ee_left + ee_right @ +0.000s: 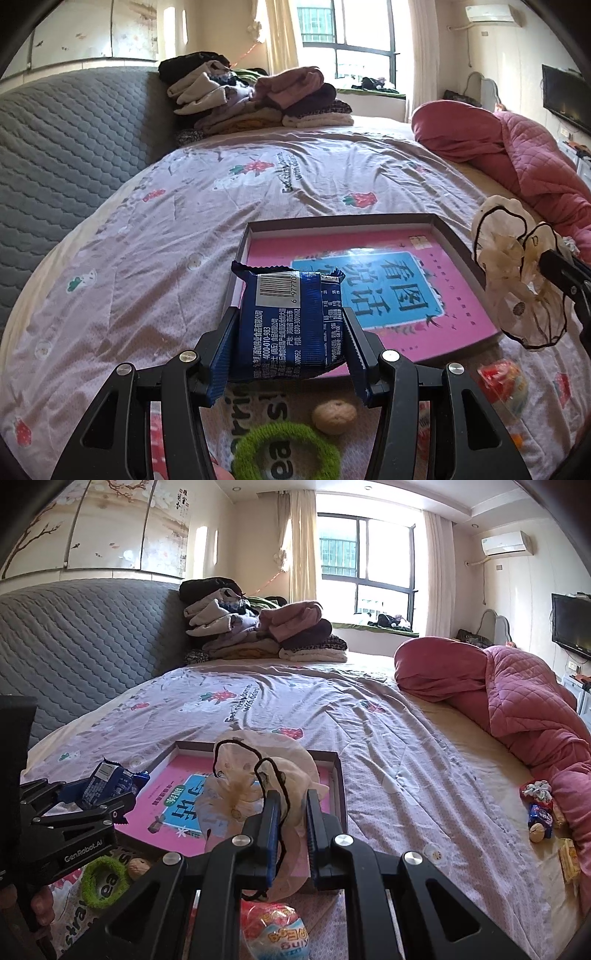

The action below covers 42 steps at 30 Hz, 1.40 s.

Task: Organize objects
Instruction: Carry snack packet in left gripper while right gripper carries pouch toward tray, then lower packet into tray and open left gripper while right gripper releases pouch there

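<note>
Left tongs (290, 328) gripping snack packet (286, 321) — label partly hidden

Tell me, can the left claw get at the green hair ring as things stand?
Probably not yet: the left claw is shut on the blue snack packet. Nothing covers the green hair ring, which lies below it.

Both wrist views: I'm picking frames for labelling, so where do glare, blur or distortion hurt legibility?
Left wrist view: the window is blown out, the bed edge bows from fisheye, the blue snack packet prints sharp, and the green hair ring is soft. Right wrist view: the window is also overexposed, and the sheer scrunchie is readable.
</note>
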Each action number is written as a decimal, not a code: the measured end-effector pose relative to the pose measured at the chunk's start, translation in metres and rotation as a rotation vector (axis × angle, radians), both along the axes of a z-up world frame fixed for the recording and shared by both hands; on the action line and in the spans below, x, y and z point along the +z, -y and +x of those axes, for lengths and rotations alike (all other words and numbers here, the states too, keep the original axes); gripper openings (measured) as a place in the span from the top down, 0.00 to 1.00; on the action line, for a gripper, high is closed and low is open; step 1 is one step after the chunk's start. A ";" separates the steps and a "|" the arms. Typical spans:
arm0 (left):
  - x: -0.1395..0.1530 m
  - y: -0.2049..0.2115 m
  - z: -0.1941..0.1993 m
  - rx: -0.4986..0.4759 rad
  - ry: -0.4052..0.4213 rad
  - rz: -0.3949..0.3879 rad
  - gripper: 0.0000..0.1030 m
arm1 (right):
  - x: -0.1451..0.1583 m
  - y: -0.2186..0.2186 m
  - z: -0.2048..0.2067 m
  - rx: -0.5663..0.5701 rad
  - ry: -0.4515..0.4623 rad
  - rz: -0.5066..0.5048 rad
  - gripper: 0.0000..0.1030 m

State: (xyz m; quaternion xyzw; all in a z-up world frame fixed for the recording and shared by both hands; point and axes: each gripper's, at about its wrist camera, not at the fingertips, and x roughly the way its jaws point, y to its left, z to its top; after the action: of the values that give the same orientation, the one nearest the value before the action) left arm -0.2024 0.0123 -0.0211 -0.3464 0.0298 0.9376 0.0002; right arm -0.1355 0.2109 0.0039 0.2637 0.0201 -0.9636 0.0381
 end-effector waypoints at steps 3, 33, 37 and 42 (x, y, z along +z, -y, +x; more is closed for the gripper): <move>-0.004 0.000 -0.010 -0.005 0.016 0.007 0.47 | -0.002 -0.001 -0.006 0.000 0.008 -0.001 0.87; -0.059 0.019 -0.077 -0.002 0.213 -0.005 0.47 | -0.058 -0.014 -0.072 0.003 0.228 -0.018 0.87; -0.064 0.018 -0.079 0.000 0.231 -0.018 0.47 | -0.061 -0.015 -0.074 -0.001 0.239 -0.012 0.87; -0.065 0.021 -0.080 0.000 0.236 -0.003 0.46 | -0.067 -0.015 -0.078 -0.017 0.267 0.006 0.87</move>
State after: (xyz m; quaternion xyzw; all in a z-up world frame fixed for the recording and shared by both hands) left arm -0.2825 -0.0082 -0.0860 -0.4544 0.0308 0.8903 0.0033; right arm -0.2134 0.2258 -0.0626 0.3900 0.0155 -0.9201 0.0314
